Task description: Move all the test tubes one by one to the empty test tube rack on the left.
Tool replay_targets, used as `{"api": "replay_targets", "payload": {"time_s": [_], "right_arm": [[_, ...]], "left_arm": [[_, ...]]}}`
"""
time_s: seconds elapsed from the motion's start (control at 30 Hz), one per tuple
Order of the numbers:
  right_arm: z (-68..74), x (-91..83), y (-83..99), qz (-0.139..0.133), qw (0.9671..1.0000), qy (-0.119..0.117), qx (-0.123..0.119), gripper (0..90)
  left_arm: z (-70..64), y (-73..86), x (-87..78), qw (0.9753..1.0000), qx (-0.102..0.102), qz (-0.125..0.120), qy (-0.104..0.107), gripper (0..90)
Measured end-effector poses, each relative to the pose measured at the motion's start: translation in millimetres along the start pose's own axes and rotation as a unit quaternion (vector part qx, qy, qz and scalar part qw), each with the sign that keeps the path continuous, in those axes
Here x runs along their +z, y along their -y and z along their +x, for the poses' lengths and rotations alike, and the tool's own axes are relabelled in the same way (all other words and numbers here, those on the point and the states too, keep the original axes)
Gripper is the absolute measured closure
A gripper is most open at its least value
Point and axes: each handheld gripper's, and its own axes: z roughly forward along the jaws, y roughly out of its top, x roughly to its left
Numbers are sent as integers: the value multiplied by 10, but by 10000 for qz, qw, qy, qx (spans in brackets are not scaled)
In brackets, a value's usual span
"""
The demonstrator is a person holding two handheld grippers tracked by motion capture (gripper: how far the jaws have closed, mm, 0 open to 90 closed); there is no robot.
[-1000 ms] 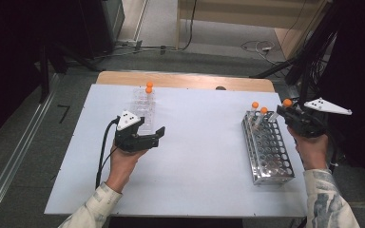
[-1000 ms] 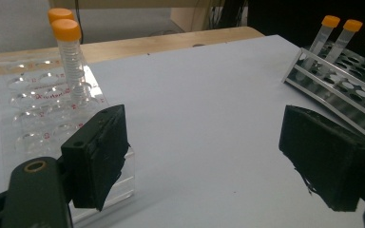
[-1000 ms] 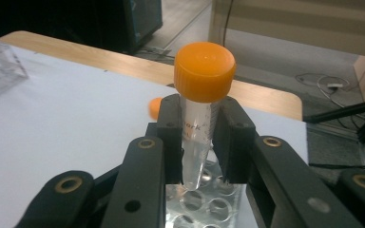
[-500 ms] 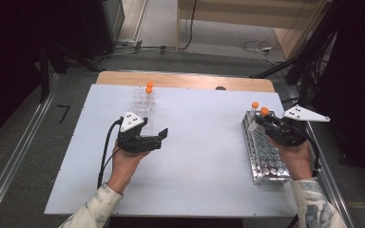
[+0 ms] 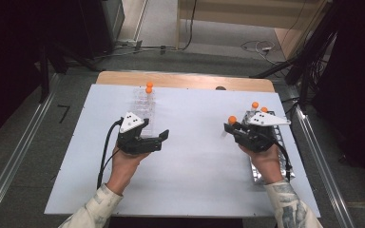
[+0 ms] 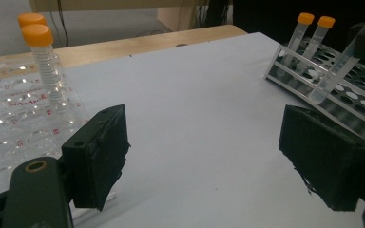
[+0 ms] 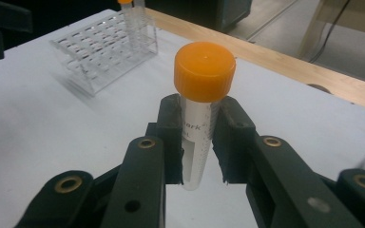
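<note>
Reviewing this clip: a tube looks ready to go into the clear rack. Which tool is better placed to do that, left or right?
Right, probably. The right tool is already shut on the orange-capped tube. The left tool sits beside the clear rack but is open and holds nothing, so it would need a handover first.

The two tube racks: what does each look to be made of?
The see-through rack on the left looks like clear glossy plastic: the table shows through its walls and glints dot it. The silvery perforated rack on the right looks like metal with a dull sheen, though coated plastic can't be excluded.
</note>
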Motion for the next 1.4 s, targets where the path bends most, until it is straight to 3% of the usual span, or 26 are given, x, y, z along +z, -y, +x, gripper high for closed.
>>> {"api": "replay_targets", "payload": {"time_s": [0.77,1.07,1.27,1.4], "right_arm": [[495,392,118,273,9979,-443,-374,718],[671,535,128,402,9956,-657,-529,717],[802,630,120,432,9936,-802,-665,718],[864,667,114,445,9926,-861,-729,718]], "left_arm": [[-200,-29,58,9991,112,-82,393,192],[-375,-38,158,9956,367,-9,861,272],[-454,-8,220,9929,534,74,1056,344],[-470,4,247,9925,584,106,1070,405]]}}
